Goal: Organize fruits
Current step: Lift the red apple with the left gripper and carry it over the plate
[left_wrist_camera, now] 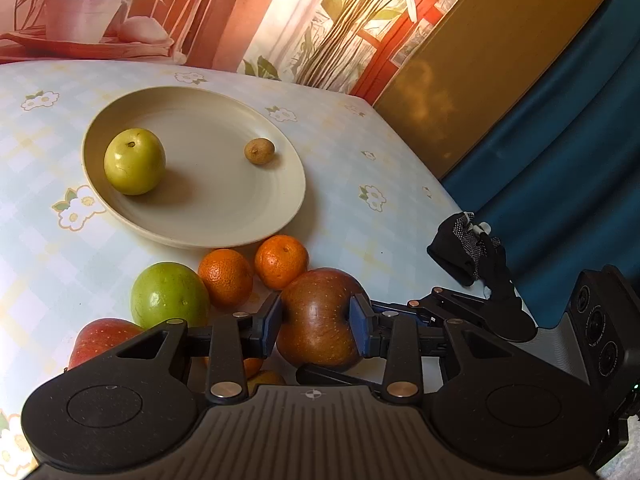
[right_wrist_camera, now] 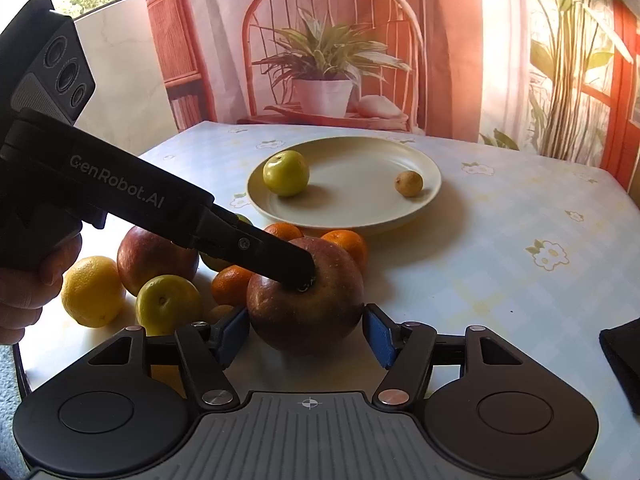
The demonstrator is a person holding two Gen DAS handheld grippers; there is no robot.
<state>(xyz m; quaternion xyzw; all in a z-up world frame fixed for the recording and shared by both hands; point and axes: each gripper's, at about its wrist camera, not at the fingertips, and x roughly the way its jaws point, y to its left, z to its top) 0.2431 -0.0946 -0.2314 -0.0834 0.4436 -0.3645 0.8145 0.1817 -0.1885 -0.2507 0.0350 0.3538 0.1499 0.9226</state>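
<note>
Left gripper point(left_wrist_camera: 316, 320): I have its blue pads clamped on the red apple point(left_wrist_camera: 318, 320) beside the plate point(left_wrist_camera: 280, 200); fruit beneath is half hidden. Right gripper point(right_wrist_camera: 308, 330): jaws parted, pads clear of that apple (sides only). Only this view shows the lemon point(right_wrist_camera: 92, 292).

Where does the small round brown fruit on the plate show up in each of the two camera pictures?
Left wrist view: the small round brown fruit lies on the right part of the round cream plate, upper middle of the picture.
Right wrist view: it lies near the plate's right rim, just above centre.
Shared landmark: the yellow-green apple on the same plate.
</note>
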